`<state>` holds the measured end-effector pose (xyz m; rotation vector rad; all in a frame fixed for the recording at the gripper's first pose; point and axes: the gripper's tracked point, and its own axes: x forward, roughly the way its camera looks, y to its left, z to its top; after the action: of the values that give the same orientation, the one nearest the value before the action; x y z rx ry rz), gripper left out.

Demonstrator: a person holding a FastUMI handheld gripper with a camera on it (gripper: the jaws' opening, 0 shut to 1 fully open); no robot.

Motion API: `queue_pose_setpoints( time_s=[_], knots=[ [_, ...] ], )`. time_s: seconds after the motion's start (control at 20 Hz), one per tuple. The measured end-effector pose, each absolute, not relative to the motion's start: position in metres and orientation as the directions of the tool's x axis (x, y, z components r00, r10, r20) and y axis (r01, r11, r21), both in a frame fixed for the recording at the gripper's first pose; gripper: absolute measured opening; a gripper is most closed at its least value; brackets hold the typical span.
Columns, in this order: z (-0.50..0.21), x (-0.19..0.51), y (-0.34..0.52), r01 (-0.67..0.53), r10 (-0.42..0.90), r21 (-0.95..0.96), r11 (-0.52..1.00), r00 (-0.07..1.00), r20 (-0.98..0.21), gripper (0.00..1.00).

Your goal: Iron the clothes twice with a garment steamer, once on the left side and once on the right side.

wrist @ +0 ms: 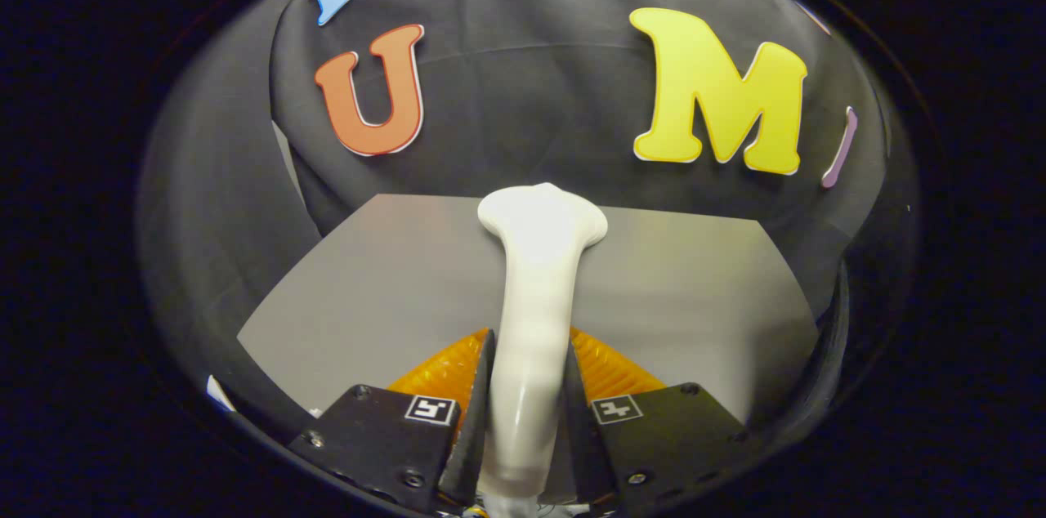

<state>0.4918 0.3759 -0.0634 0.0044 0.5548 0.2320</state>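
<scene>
My gripper (529, 367) is shut on the handle of a white garment steamer (535, 289). The steamer runs from between the fingers straight ahead, and its wide head (543, 214) ends over the far part of a grey table top (392, 281). Both fingers press on the sides of the handle. The face of the steamer head points away from me and is hidden.
The grey table reaches the black cloth wall (523, 109) at the back. More black cloth (221, 199) hangs along the table's left side and along its right side. Bare table surface lies to both sides of the steamer.
</scene>
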Motion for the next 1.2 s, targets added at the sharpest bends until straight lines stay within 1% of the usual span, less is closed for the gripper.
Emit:
queue_pose_setpoints(
  time_s=[0.1,0.2,0.35,0.55,0.7,1.0,1.2],
  knots=[
    [-0.062,0.489,0.382,-0.239,0.261,0.110,0.965,0.812,-0.522,0.41],
    [-0.059,0.487,0.383,-0.265,0.282,0.108,0.958,0.813,-0.510,0.37],
    [-0.051,0.474,0.379,-0.281,0.291,0.094,0.955,0.831,-0.473,0.34],
    [-0.033,0.448,0.369,-0.306,0.327,0.120,0.945,0.849,-0.415,0.34],
    [-0.006,0.417,0.357,-0.328,0.352,0.128,0.936,0.871,-0.343,0.34],
    [0.073,0.335,0.324,-0.380,0.401,0.141,0.914,0.898,-0.180,0.34],
    [0.130,0.274,0.290,-0.383,0.394,0.141,0.913,0.917,-0.060,0.34]
  ],
)
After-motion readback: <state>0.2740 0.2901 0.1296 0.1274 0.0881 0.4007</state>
